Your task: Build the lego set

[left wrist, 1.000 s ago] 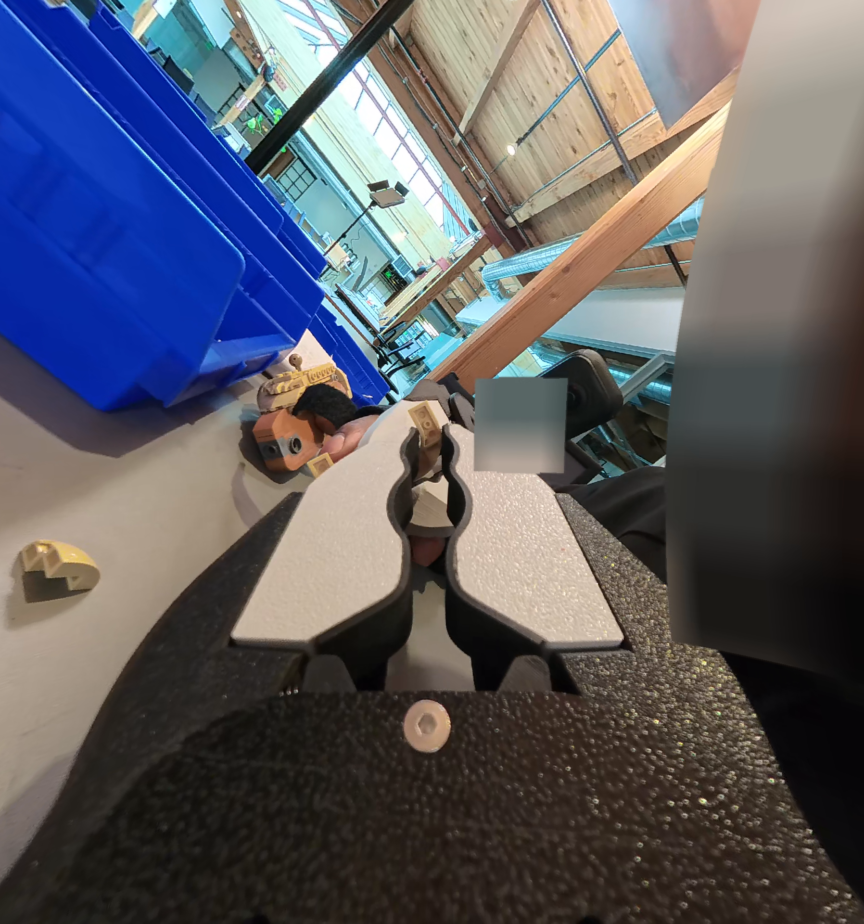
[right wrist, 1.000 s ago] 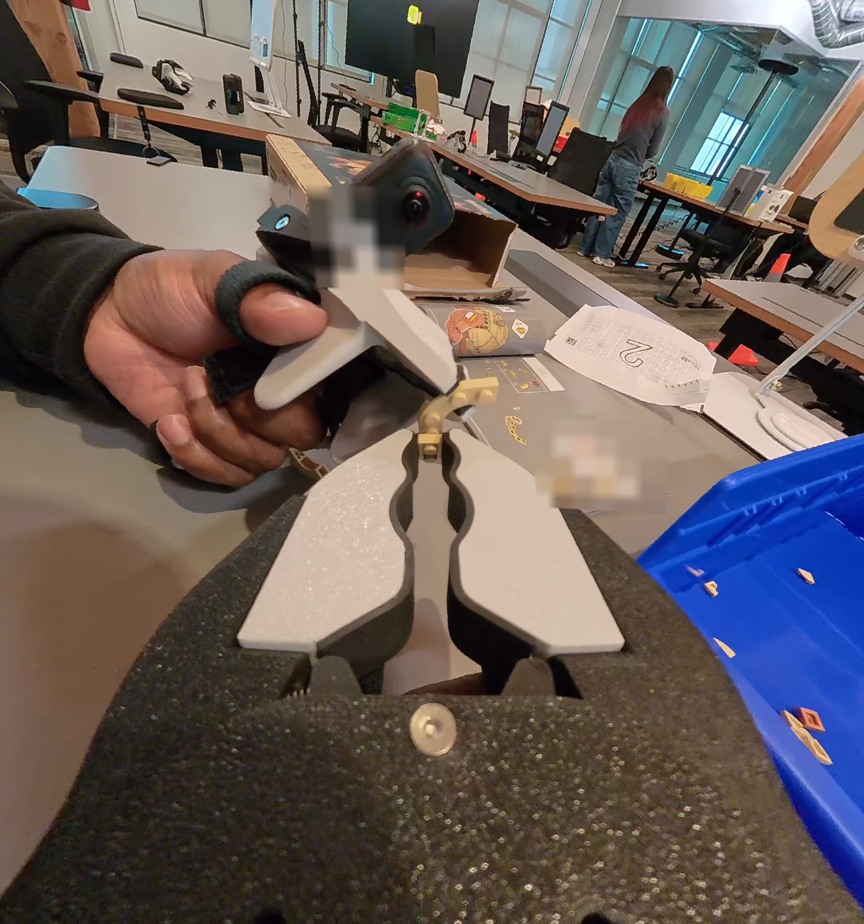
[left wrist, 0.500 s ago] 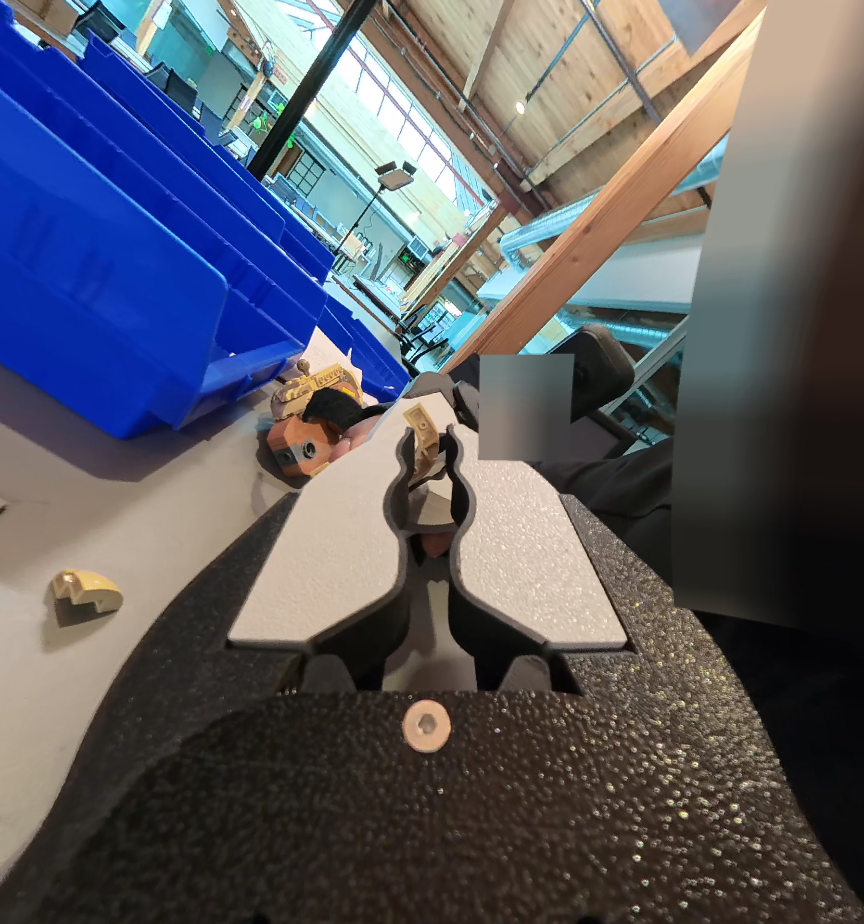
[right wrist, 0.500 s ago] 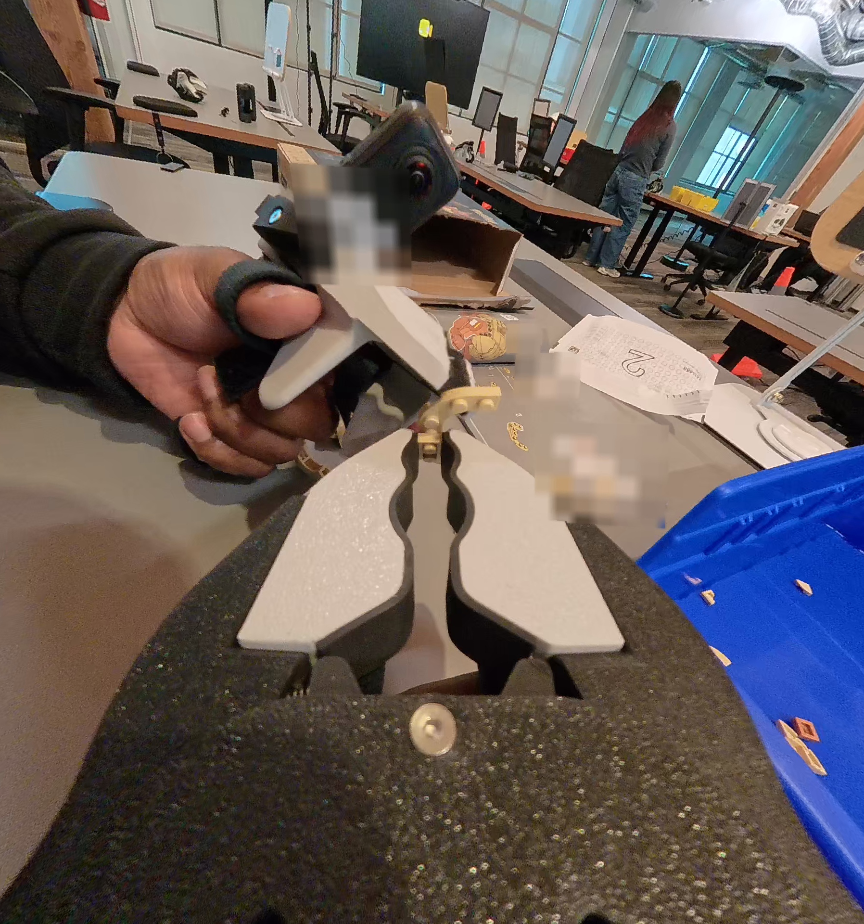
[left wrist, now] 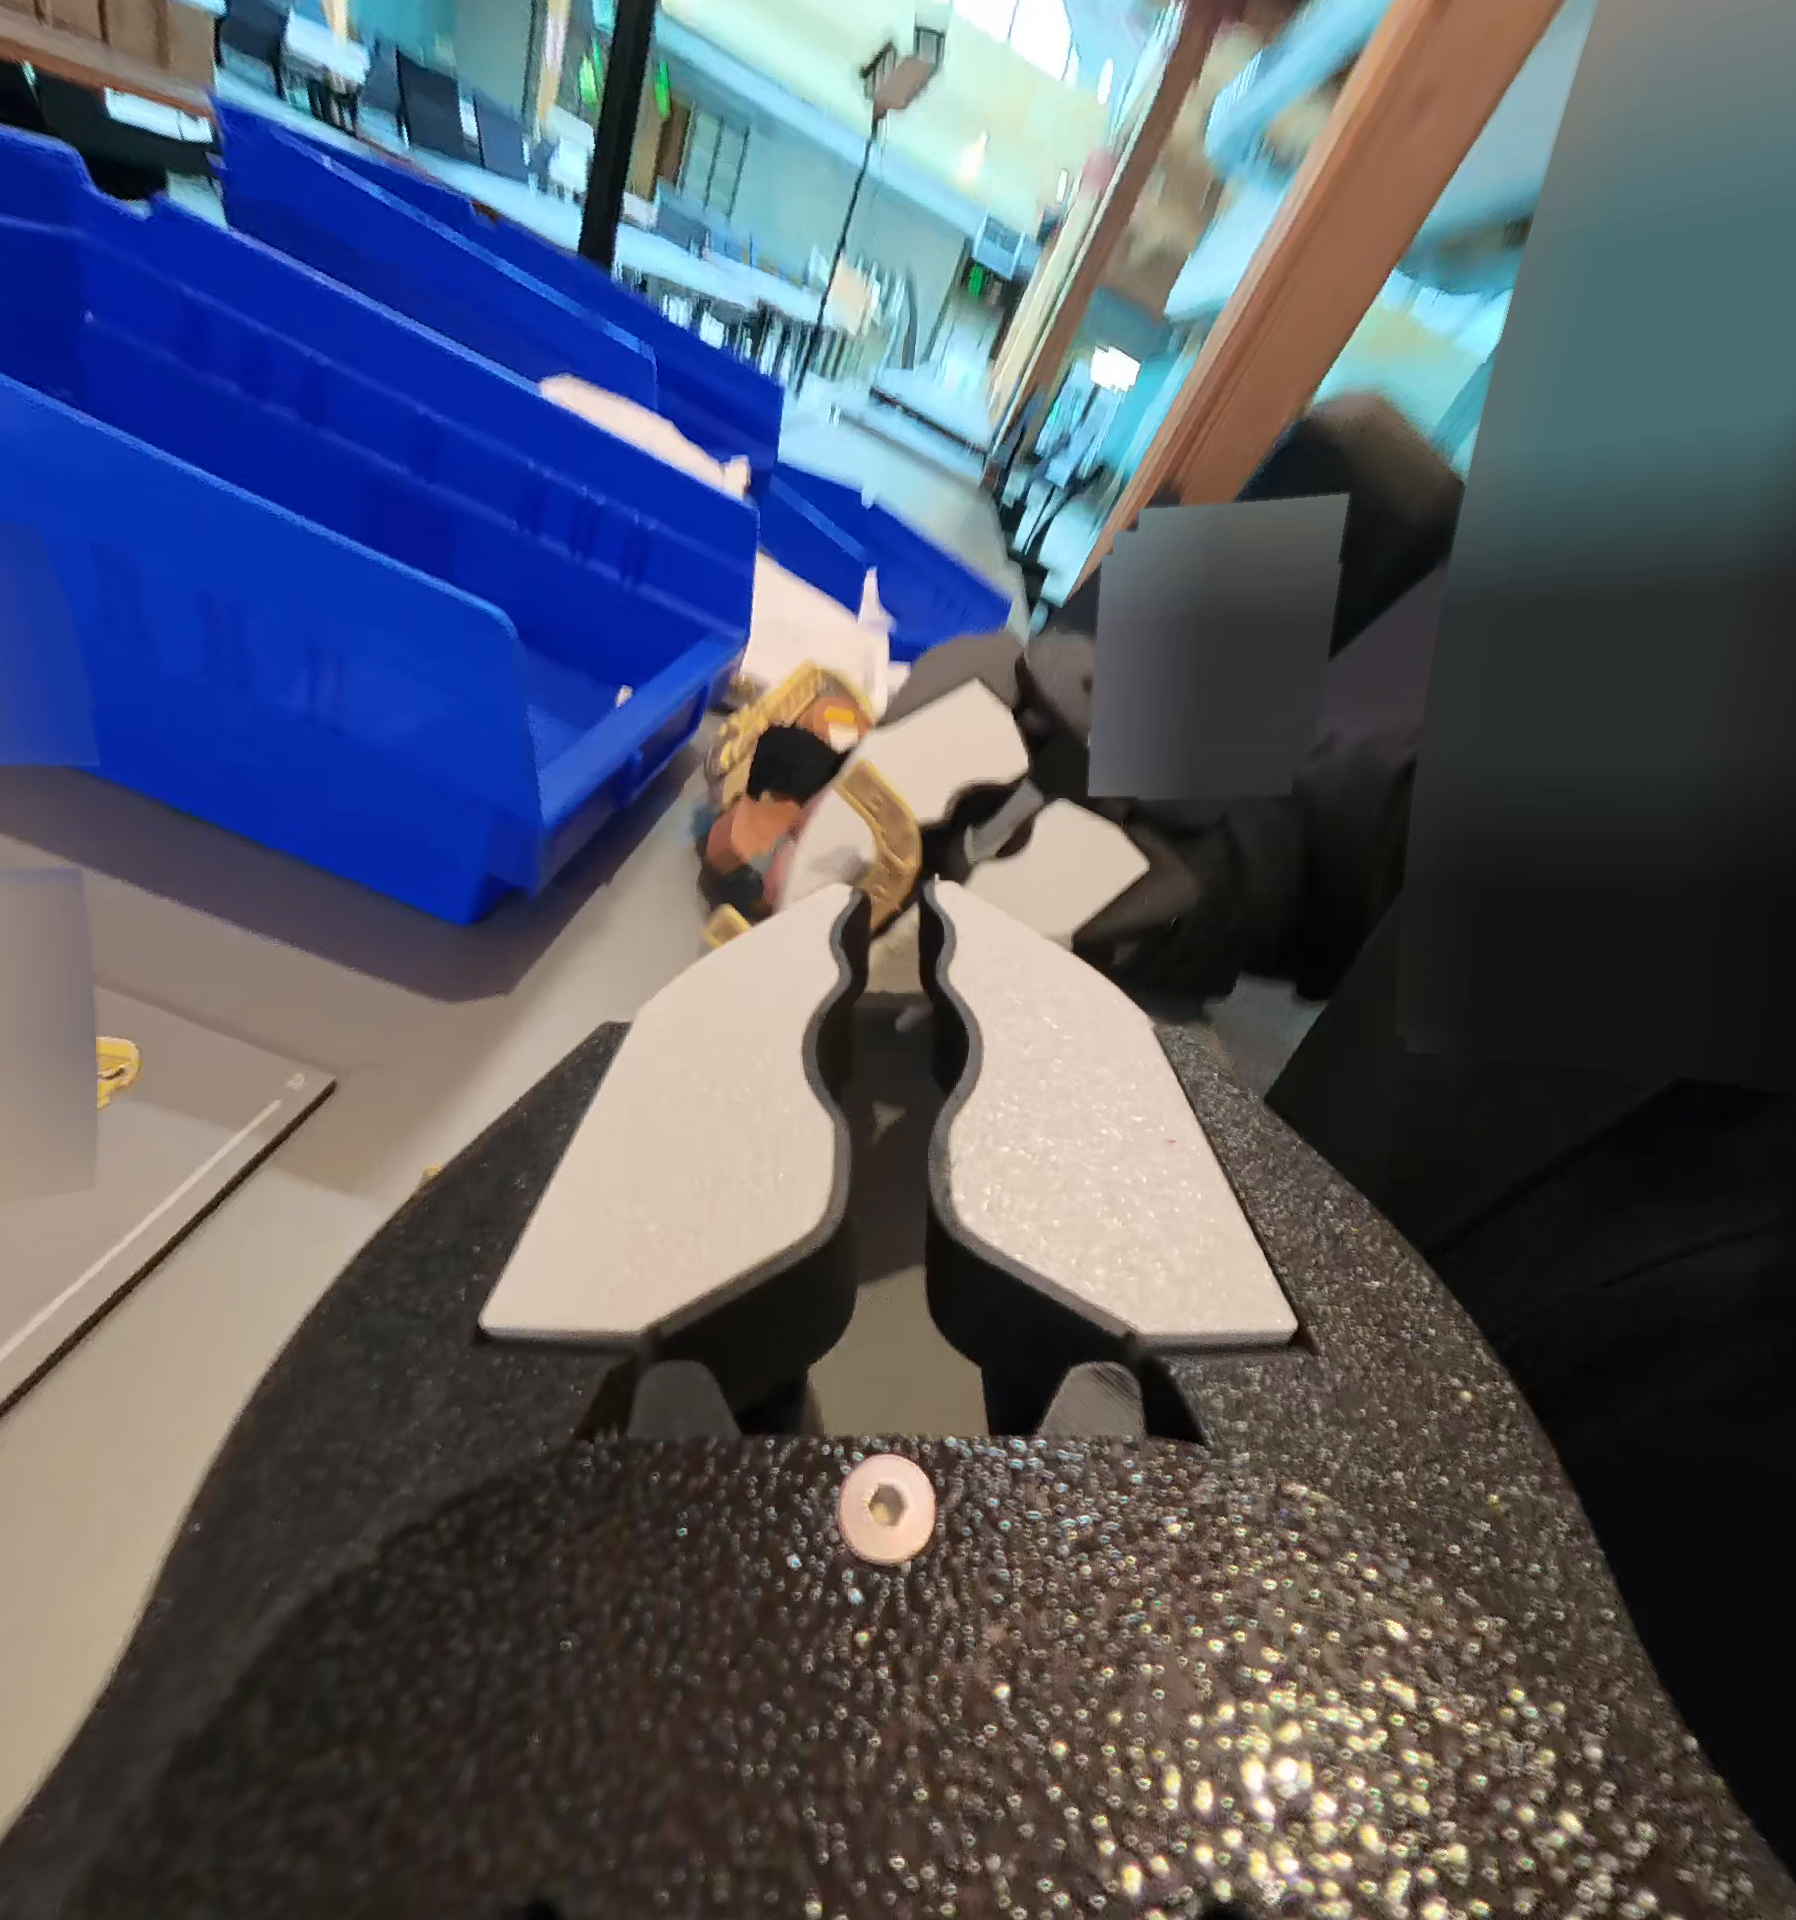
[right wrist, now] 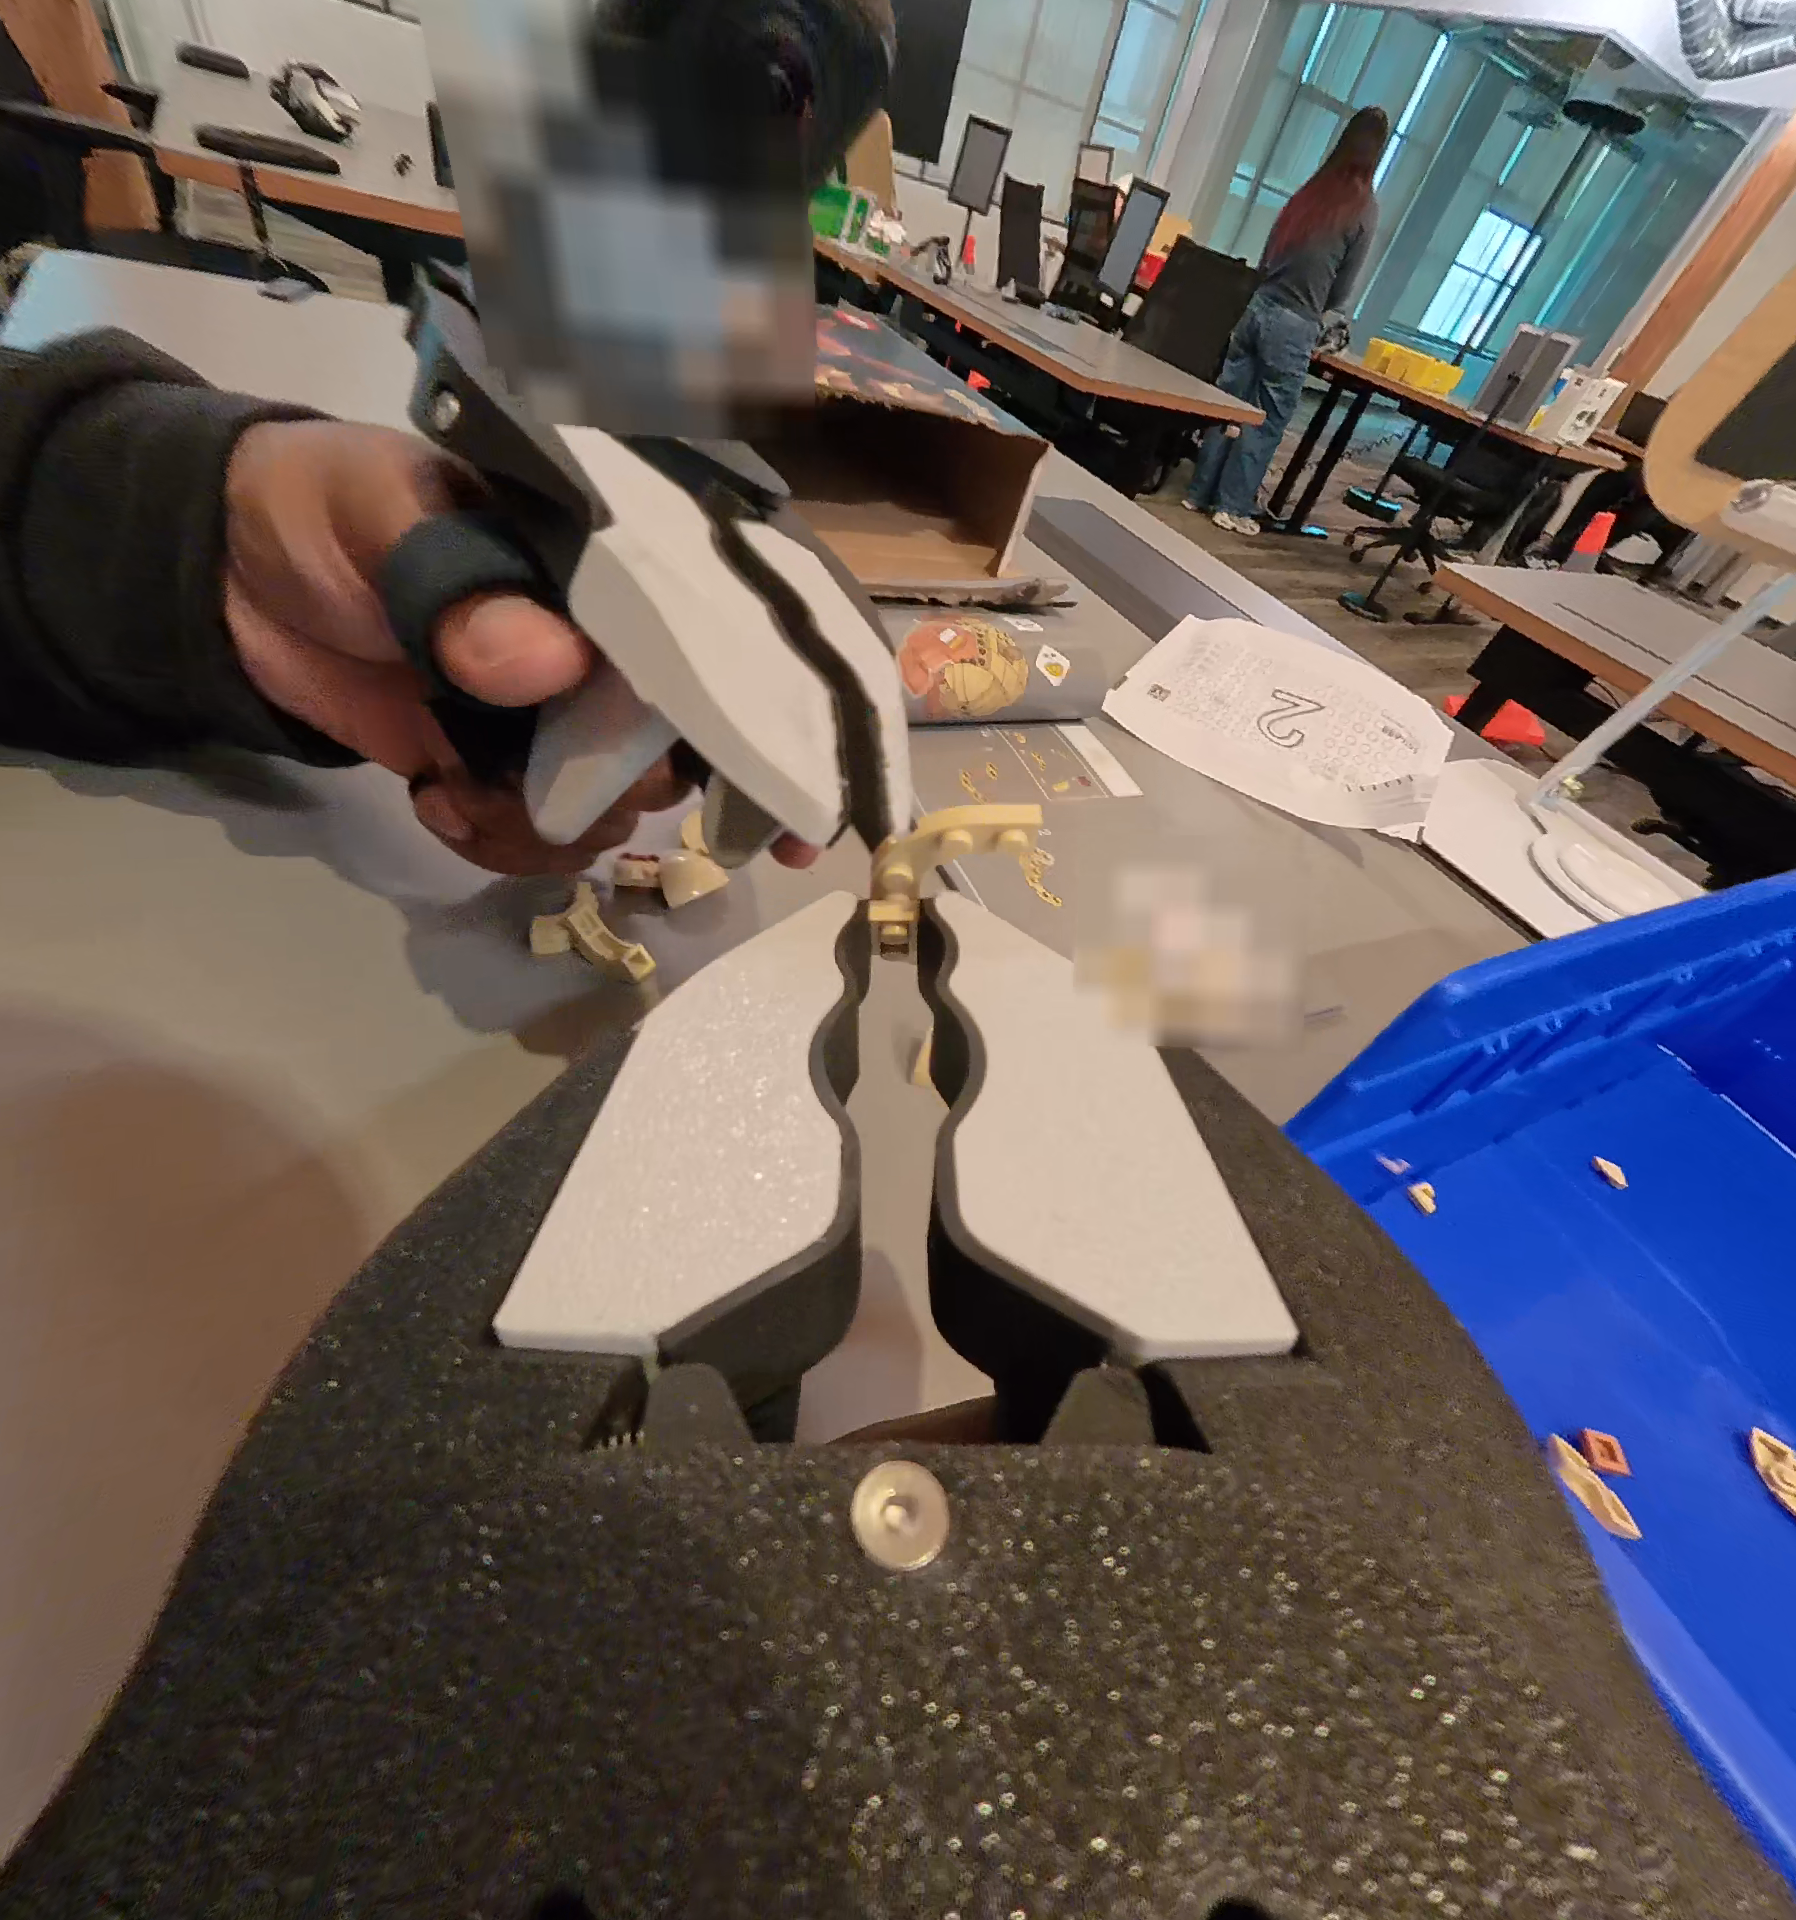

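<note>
My right gripper [right wrist: 894, 914] is shut on the stub end of a tan curved brick piece [right wrist: 961, 831] and holds it above the grey table [right wrist: 198, 987]. My left gripper [left wrist: 889, 904], in a person's hand [right wrist: 333, 592], comes down from the upper left in the right wrist view [right wrist: 873, 810]. Its tips pinch the same piece at its bend. In the left wrist view the tan piece [left wrist: 894, 842] runs down between my fingertips, and the right gripper's grey fingers [left wrist: 967, 748] show just beyond it. This view is blurred.
Blue bins [left wrist: 354, 623] stand left of a brown-and-tan brick model [left wrist: 769, 821]. Another blue bin [right wrist: 1652, 1195] with small tan bits [right wrist: 1787, 1475] is at the right. Loose tan pieces [right wrist: 593, 935], a booklet [right wrist: 987, 675], a white paper bag [right wrist: 1278, 717] and a cardboard box [right wrist: 904, 499] lie on the table.
My left gripper has swung and rolled so its fingers now point down onto the piece. Its jaws eased slightly and closed again on it. My right gripper kept its grip and hardly moved.
</note>
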The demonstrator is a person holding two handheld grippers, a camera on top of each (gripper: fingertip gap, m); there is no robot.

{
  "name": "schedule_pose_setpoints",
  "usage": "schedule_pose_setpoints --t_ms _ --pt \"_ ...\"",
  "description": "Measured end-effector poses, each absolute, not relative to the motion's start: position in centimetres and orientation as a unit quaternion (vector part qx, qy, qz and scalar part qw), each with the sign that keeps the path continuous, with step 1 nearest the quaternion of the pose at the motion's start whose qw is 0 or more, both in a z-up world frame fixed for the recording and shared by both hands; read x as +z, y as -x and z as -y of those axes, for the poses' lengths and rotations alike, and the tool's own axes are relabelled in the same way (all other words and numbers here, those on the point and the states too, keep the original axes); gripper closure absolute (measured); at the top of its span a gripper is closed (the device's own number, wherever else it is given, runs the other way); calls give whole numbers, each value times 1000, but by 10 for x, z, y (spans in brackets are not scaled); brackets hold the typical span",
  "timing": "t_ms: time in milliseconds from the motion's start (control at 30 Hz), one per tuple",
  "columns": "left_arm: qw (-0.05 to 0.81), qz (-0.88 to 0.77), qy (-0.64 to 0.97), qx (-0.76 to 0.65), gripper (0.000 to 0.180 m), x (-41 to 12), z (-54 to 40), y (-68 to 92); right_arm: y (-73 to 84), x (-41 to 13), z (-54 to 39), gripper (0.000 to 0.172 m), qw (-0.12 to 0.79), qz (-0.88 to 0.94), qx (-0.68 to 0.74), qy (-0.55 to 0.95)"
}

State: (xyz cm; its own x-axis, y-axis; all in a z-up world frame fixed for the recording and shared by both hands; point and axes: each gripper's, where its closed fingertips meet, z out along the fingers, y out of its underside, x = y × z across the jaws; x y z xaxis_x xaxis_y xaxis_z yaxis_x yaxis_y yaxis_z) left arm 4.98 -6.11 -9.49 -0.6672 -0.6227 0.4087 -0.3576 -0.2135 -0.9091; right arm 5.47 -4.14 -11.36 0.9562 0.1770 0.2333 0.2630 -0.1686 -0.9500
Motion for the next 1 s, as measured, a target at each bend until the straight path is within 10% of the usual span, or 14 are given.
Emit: schedule_pose_setpoints --t_ms 1000 --pt "152 -621 527 -561 162 -121 60 -66 -70 -135 40 164 498 204 -278 796"
